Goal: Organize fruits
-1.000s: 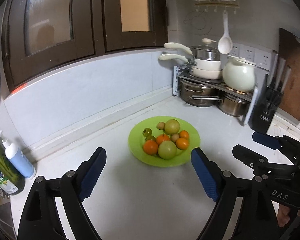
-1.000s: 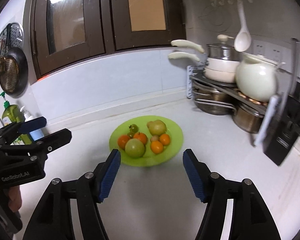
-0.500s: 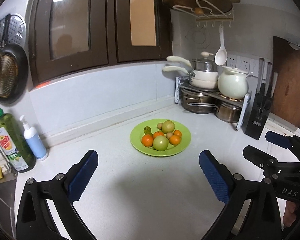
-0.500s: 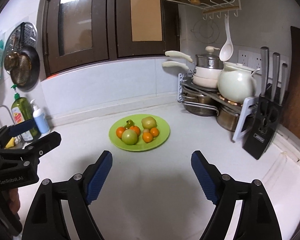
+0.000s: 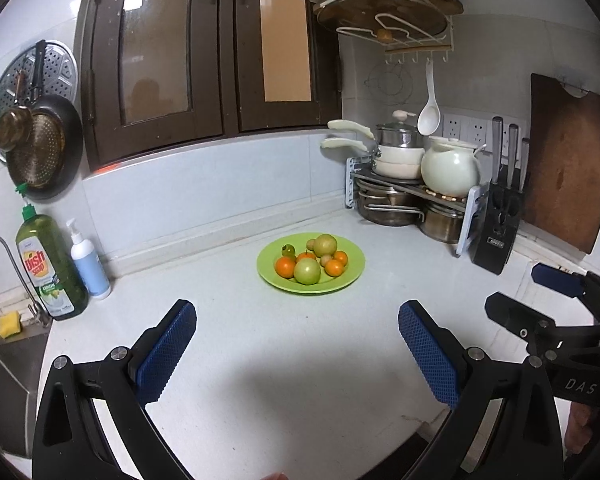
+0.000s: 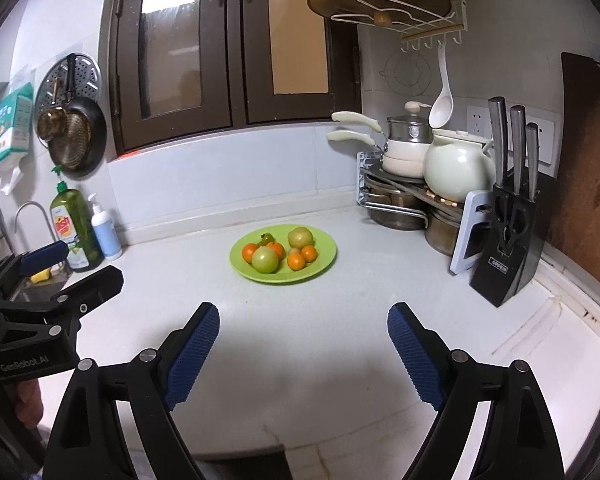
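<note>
Green plate (image 5: pixel 352 276) of fruit (image 5: pixel 307 271) is sitting on the tabletop (image 5: pixel 260 360) straight ahead of both wide-open tongs, left (image 5: pixel 297 350) and right (image 6: pixel 303 346), neither clearly nearer.

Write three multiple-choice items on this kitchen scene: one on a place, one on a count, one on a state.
1. Where is the plate?
A. in the sink
B. on the counter
C. on the pot rack

2. How many knife handles stick out of the knife block?
A. one
B. three
C. five

3. The right tool is:
A. open, empty
B. shut on an orange
C. shut, empty

Answers: 1 B, it sits on the white top. 2 B, three steel handles show. 3 A, its pads stand wide apart.
</note>
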`<control>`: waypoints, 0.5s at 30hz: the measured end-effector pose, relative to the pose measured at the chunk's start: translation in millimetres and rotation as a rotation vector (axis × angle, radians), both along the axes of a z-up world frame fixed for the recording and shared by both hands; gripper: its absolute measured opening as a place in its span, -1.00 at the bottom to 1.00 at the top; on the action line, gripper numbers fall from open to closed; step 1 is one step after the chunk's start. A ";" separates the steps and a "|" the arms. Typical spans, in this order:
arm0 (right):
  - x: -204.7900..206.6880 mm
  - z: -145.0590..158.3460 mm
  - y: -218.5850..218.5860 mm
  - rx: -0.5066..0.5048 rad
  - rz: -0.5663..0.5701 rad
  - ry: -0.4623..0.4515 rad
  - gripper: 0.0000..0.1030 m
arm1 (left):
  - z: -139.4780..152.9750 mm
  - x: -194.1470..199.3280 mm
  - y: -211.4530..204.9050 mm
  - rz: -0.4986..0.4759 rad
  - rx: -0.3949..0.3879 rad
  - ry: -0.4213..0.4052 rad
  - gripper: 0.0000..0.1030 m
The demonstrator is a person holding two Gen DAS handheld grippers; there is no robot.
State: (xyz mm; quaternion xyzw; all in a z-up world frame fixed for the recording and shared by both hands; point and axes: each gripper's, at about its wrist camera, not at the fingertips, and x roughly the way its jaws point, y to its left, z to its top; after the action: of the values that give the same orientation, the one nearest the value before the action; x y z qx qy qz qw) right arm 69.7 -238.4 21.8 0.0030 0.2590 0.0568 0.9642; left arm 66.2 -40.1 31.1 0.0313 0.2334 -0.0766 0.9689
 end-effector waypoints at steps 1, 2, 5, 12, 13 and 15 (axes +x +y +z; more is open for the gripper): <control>-3.0 -0.1 -0.1 0.000 0.005 0.000 0.68 | 0.3 -3.5 -0.8 0.006 0.002 -0.005 1.00; -5.1 -0.2 -0.4 -0.001 0.010 0.000 0.68 | 0.4 -6.3 -1.7 0.011 0.007 -0.007 1.00; -10.3 -0.1 -2.0 0.003 0.020 -0.003 0.68 | 0.8 -11.4 -3.6 0.016 0.015 -0.005 1.00; -17.2 0.1 -9.3 0.017 0.033 -0.002 0.68 | 4.7 -20.2 -5.9 0.024 0.020 -0.009 1.00; -17.5 0.3 -9.8 0.019 0.035 -0.003 0.69 | 4.7 -21.2 -5.8 0.027 0.021 -0.011 1.00; -18.4 0.8 -10.1 0.019 0.038 -0.005 0.68 | 4.9 -23.1 -6.4 0.032 0.025 -0.011 1.00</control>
State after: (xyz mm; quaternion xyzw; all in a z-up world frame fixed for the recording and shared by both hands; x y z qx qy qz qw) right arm 51.3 -248.6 22.6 0.0073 0.2561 0.0775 0.9635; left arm 43.1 -46.5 35.9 0.0401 0.2295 -0.0578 0.9708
